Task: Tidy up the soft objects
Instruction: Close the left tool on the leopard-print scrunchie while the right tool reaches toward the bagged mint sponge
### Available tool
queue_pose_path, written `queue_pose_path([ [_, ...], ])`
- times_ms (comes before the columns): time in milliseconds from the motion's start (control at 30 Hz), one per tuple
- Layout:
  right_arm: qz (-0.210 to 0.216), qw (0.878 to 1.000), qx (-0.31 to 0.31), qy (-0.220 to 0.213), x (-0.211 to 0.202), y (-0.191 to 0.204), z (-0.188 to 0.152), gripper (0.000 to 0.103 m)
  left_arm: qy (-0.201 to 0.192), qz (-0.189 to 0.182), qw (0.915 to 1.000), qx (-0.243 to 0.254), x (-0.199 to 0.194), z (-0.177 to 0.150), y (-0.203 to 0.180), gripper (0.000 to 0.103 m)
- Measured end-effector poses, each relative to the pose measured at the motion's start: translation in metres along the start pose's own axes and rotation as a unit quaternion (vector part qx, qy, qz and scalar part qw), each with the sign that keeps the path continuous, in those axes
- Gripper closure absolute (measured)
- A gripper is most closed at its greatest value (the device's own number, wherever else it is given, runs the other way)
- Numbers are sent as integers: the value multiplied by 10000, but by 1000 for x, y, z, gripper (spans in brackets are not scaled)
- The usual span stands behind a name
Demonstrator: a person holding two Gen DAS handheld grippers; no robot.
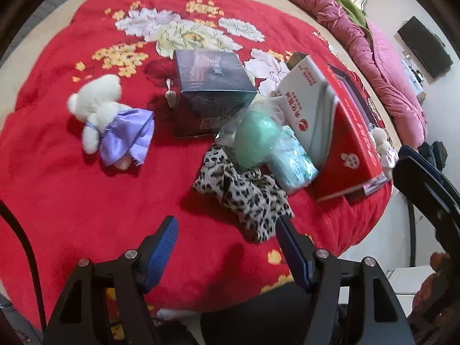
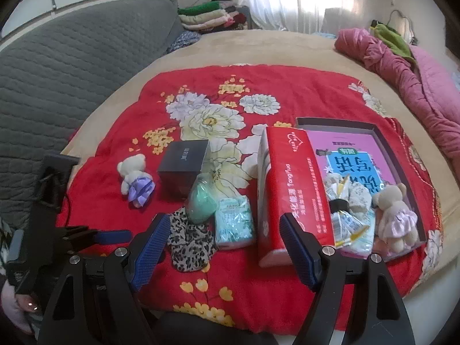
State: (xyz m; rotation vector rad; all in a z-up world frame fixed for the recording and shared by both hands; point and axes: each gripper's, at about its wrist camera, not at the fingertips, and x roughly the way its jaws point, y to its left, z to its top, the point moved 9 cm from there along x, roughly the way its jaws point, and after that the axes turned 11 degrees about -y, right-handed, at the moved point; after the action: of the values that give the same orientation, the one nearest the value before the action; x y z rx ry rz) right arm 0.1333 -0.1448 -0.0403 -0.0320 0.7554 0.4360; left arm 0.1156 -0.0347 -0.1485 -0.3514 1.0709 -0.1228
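On the red flowered blanket (image 1: 86, 201) lie a white teddy bear in a purple dress (image 1: 109, 115) (image 2: 135, 178), a leopard-print cloth (image 1: 247, 192) (image 2: 189, 244), a green soft item in a clear bag (image 1: 256, 138) (image 2: 201, 201) and a pale green tissue pack (image 1: 293, 166) (image 2: 234, 224). My left gripper (image 1: 227, 225) hangs open just in front of the leopard cloth, with nothing between its fingers. My right gripper (image 2: 224, 224) is open above the cloth and tissue pack, also holding nothing. A shallow dark tray (image 2: 385, 143) at the right holds a bear in a pink dress (image 2: 394, 215) and a floral fabric piece (image 2: 356, 198).
A dark box (image 1: 212, 86) (image 2: 184, 169) stands behind the green item. A red and white tissue carton (image 1: 330, 120) (image 2: 293, 187) stands between the pack and the tray. A pink quilt (image 2: 417, 72) lies at the far right, a grey quilted cover (image 2: 72, 57) at the left.
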Motion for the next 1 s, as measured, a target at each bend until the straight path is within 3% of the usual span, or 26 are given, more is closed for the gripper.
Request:
queue_pose_path([
  [167,105,9998,-62,183,18,3,7,24,175,-148,9995,-226,23,6,3,33],
  [300,179,9987,-304,364,34,15,9,24,101,-158,9997,-151,33,10,3,35],
  [567,230,9937,-645,892,71,33,7,24,132,-486,9987,-103,45,13,0,51],
  [667,210,9908,-800,1070,80,34,3,24,116,-653,9977,-171,46,15,1,67],
  [1000,107,9787,-1154,1697,115,44,-14,24,190,-899,9951,-372,53,14,7,79],
])
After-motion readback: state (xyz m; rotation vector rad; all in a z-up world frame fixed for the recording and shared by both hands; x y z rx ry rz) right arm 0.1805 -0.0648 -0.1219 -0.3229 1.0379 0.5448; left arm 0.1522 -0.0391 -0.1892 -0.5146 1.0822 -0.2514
